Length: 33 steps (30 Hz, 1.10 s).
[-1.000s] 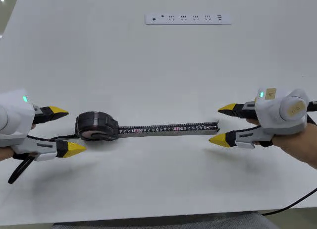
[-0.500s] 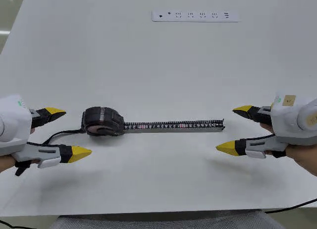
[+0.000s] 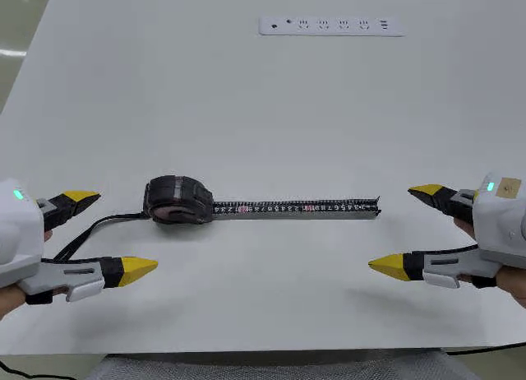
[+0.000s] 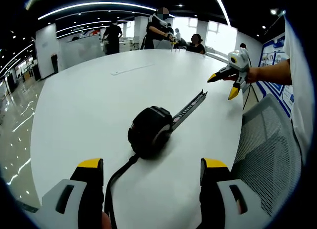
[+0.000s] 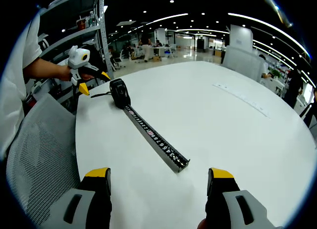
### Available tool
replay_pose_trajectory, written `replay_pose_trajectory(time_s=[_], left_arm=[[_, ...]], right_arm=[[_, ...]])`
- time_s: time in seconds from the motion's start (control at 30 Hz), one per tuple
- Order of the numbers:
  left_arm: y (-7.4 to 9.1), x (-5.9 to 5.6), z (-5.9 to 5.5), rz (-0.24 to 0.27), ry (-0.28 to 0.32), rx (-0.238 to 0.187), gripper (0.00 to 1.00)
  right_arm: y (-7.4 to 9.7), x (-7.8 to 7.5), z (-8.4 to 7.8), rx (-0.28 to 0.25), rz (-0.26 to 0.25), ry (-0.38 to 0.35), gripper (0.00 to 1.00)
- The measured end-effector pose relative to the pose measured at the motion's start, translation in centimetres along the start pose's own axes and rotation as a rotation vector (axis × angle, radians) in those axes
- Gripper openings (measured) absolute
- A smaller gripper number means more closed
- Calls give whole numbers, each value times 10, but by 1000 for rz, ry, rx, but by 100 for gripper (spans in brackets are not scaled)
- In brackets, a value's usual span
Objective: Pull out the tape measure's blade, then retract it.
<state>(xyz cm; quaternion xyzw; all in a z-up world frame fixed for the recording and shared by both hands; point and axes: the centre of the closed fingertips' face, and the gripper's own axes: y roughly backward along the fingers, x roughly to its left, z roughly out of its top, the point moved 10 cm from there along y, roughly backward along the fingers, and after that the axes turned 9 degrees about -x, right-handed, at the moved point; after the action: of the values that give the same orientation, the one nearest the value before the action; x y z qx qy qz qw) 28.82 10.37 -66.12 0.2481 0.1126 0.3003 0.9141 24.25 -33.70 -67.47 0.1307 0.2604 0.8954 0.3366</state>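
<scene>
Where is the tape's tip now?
In the head view, the tape's tip lies on the white table, right of centre, just before the open right gripper.

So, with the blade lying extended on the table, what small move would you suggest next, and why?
Probably ease the left gripper around the tape measure case. The blade lies extended, that gripper and the right gripper are open and apart from it, and retracting likely needs the case held.

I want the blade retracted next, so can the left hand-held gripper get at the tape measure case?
Probably yes: the left hand-held gripper is open, the tape measure case lies just ahead, and only its black strap lies between.
</scene>
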Motion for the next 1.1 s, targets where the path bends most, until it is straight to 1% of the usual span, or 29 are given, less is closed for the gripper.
replay_pose_trajectory(time_s=[0.1,0.17,0.3,0.37,0.5,0.53,0.6,0.63,0.83,0.93,1.1], left_arm=[[3,-5,-3,9,21,-13,79],[5,-9,-7,24,15,-20,79],[10,-14,-12,56,33,-40,81],[12,-18,-13,58,39,-52,82],[14,-24,-15,68,34,-60,84],[15,-25,-15,73,36,-67,85],[16,-27,-15,79,38,-72,86],[16,-28,-15,82,43,-79,87],[19,-33,-15,94,45,-90,90],[20,-35,-16,94,46,-90,90],[23,-38,-17,96,62,-105,92]], right_arm=[[4,4,1,-13,-16,2,81],[5,7,1,-20,-23,2,81],[8,11,1,-38,-43,8,82],[10,14,1,-48,-50,4,82],[12,19,0,-60,-59,-3,84],[12,21,0,-66,-63,-7,84],[13,23,0,-66,-66,-6,84],[13,24,-1,-70,-69,-9,85],[19,29,-2,-90,-84,-25,88],[22,32,-4,-94,-94,-30,90],[27,36,-12,-93,-101,-47,91]])
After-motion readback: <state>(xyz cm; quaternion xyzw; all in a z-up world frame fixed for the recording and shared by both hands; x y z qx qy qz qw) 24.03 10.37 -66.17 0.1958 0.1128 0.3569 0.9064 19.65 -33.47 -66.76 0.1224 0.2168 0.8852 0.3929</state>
